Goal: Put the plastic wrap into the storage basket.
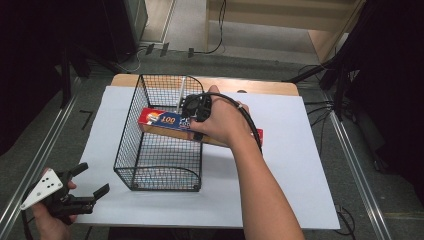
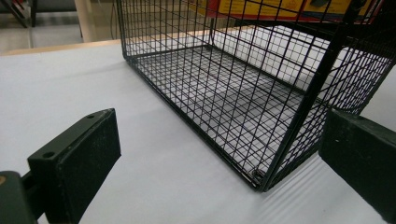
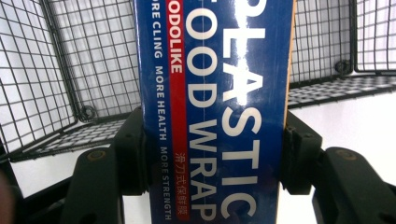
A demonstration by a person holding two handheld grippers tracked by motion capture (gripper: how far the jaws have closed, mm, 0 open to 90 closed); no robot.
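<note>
A long blue, red and yellow box of plastic food wrap [image 1: 165, 122] [image 3: 215, 107] lies crosswise over the rim of a black wire basket [image 1: 160, 165] [image 2: 243, 93] [image 3: 70, 70], one end sticking out past the basket's right side. My right gripper [image 1: 196, 116] [image 3: 212, 161] is shut on the box near its middle, jaws pressing its two long sides. Down at the near left corner of the table, my left gripper [image 1: 89, 180] [image 2: 219, 158] is open with nothing between its jaws, facing the basket's near left corner.
A white sheet [image 1: 310, 160] covers the wooden table [image 1: 270, 87]. Metal rails [image 1: 40, 155] run along both sides of the table. Cables [image 1: 215, 47] lie on the floor beyond the far edge.
</note>
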